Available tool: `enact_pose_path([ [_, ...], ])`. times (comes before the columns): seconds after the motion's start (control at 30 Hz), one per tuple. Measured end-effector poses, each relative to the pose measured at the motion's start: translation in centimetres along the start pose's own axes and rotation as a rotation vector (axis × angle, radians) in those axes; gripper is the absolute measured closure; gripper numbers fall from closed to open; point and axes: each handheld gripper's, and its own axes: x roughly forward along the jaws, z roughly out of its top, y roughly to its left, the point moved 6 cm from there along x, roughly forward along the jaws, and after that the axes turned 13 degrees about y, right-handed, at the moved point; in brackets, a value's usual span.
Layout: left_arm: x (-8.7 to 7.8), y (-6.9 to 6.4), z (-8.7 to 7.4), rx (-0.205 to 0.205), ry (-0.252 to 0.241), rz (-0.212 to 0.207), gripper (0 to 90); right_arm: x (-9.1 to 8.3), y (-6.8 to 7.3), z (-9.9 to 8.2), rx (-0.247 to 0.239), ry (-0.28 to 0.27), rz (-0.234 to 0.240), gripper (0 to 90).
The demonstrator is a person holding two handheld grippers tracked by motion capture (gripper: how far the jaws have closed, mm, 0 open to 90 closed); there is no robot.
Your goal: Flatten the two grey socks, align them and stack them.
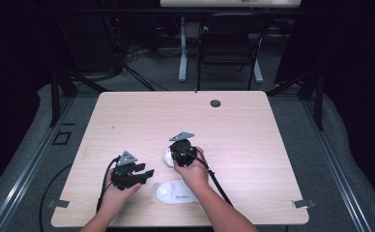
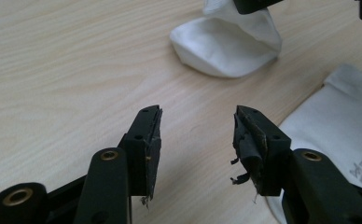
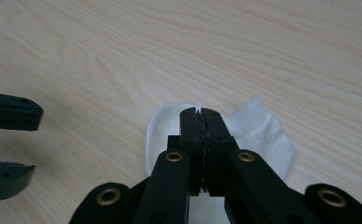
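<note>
Two white socks lie on the wooden table [image 1: 234,130]. In the high view the smaller sock [image 1: 167,157] sits under my right gripper [image 1: 178,154], whose jaws are shut on its cloth. The right gripper view shows that pinch up close: my right gripper [image 3: 200,114] meets over the sock [image 3: 261,135]. The left gripper view shows this sock [image 2: 226,46] pulled up into a peak. My left gripper [image 2: 198,135] stands open just above bare wood, with nothing between its fingers. The second sock [image 1: 176,192] lies flat near the front edge, and its cuff [image 2: 342,116] is beside my left gripper's right jaw.
A round cable hole [image 1: 215,103] sits near the table's far edge. A dark chair [image 1: 229,43] and a desk leg [image 1: 182,48] stand on the floor beyond. Cables trail from both grippers toward the front edge.
</note>
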Motion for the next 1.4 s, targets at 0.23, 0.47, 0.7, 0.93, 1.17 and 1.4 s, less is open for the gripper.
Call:
enact_pose_path([
  [0.23, 1.4, -0.1, 2.2, 0.004, 0.011, 0.036, 51.7, -1.0, -0.3, -0.4, 0.036, -0.026, 0.057, 89.2],
  [0.47, 3.0, 0.3, 4.4, -0.02, 0.014, 0.049, 52.0, -1.6, -1.0, -1.1, 0.019, -0.052, 0.046, 89.2],
  [0.7, 4.5, 0.1, 5.5, -0.03, 0.033, 0.05, 55.2, -2.2, -1.5, -1.4, 0.023, -0.065, 0.055, 89.2],
  [0.93, 5.7, -0.1, 5.4, -0.02, 0.086, 0.061, 69.3, -2.9, -2.0, -1.9, 0.034, -0.079, 0.056, 89.1],
  [1.17, 5.7, -0.1, 5.2, -0.007, 0.088, 0.048, 86.7, -3.2, -2.5, -2.1, 0.034, -0.088, 0.057, 89.2],
  [1.4, 5.2, 0.2, 4.7, -0.013, 0.092, 0.041, 89.7, -3.9, -3.4, -2.4, 0.04, -0.101, 0.045, 89.3],
])
